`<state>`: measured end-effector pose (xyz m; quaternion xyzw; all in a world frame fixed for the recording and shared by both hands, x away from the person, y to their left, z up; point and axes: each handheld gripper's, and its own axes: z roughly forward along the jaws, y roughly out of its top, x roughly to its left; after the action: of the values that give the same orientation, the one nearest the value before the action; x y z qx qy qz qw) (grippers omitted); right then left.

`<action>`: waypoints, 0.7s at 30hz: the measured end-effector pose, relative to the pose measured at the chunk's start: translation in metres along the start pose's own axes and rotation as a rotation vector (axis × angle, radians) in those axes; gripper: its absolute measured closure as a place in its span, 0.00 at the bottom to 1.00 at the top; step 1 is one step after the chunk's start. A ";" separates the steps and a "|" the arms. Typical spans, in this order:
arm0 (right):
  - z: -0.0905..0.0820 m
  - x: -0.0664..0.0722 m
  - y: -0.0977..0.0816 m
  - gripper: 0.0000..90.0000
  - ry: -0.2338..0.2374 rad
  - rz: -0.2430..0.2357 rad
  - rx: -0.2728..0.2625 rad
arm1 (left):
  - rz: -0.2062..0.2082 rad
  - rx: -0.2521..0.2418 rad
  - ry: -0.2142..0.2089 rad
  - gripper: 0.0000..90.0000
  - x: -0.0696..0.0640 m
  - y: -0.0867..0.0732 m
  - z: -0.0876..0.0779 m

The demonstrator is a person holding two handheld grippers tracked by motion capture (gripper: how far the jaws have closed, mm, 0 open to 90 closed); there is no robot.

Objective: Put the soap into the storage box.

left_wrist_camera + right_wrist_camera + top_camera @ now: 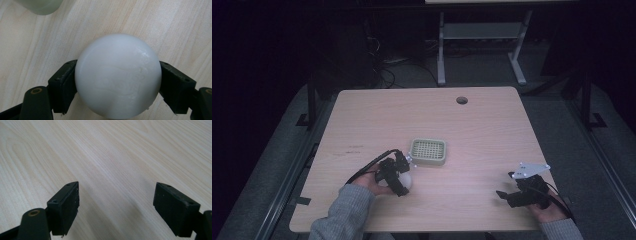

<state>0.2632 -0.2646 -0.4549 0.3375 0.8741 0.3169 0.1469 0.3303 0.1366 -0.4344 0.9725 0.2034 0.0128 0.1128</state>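
Note:
A white oval soap bar sits between the jaws of my left gripper, which is shut on it just above the wooden table. The soap shows as a pale round shape under the black gripper near the front left. Just beyond it lies a pale green soap dish with a perforated grid top; its corner appears at the top left of the left gripper view. My right gripper rests low at the front right, open, with bare wood between its pads.
A round cable hole sits near the table's far edge. Behind the table stands a white desk frame on a dark floor with cables. Black rails run along both sides of the table.

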 end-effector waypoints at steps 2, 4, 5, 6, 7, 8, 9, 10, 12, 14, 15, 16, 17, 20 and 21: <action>0.000 0.000 0.000 0.23 0.000 -0.001 -0.003 | 0.004 0.004 0.001 0.25 0.000 0.000 -0.001; 0.000 0.000 0.000 0.23 -0.003 -0.004 -0.004 | 0.005 0.004 -0.004 0.25 -0.001 0.000 -0.001; 0.000 0.000 0.000 0.23 -0.003 -0.004 -0.004 | 0.005 0.004 -0.004 0.25 -0.001 0.000 -0.001; 0.000 0.000 0.000 0.23 -0.002 -0.002 -0.006 | 0.007 0.001 0.000 0.25 -0.001 0.000 -0.002; 0.000 0.000 0.000 0.23 -0.002 -0.002 -0.006 | 0.007 0.001 0.000 0.25 -0.001 0.000 -0.002; 0.000 0.000 0.000 0.23 0.000 -0.003 -0.006 | 0.008 0.001 0.002 0.25 -0.001 0.000 -0.003; 0.000 0.000 0.000 0.23 -0.002 -0.007 -0.003 | 0.009 0.000 0.004 0.25 -0.001 -0.001 -0.004; 0.000 0.000 0.000 0.23 -0.002 -0.006 -0.003 | 0.005 -0.002 0.002 0.25 -0.001 -0.001 -0.004; 0.000 0.000 0.000 0.23 -0.001 -0.002 -0.002 | -0.003 -0.008 0.000 0.25 -0.002 -0.001 -0.004; 0.000 0.000 0.000 0.23 -0.001 0.003 -0.003 | -0.005 -0.009 0.000 0.25 -0.002 -0.001 -0.005; 0.000 -0.001 0.000 0.23 0.000 0.004 -0.003 | -0.006 -0.009 -0.001 0.25 -0.001 -0.001 -0.006; 0.000 -0.001 0.000 0.23 0.000 0.004 -0.003 | -0.006 -0.009 -0.001 0.25 -0.001 -0.001 -0.006; 0.001 -0.001 0.000 0.23 -0.001 0.002 -0.002 | -0.012 -0.017 0.002 0.25 -0.001 -0.002 -0.007; 0.001 -0.002 0.000 0.23 -0.002 -0.001 -0.003 | -0.011 -0.011 0.007 0.25 -0.001 -0.002 -0.009; 0.001 -0.002 0.000 0.23 -0.002 -0.001 -0.003 | -0.011 -0.011 0.007 0.25 -0.001 -0.002 -0.009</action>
<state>0.2646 -0.2654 -0.4555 0.3372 0.8736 0.3180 0.1482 0.3280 0.1394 -0.4263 0.9707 0.2089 0.0166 0.1176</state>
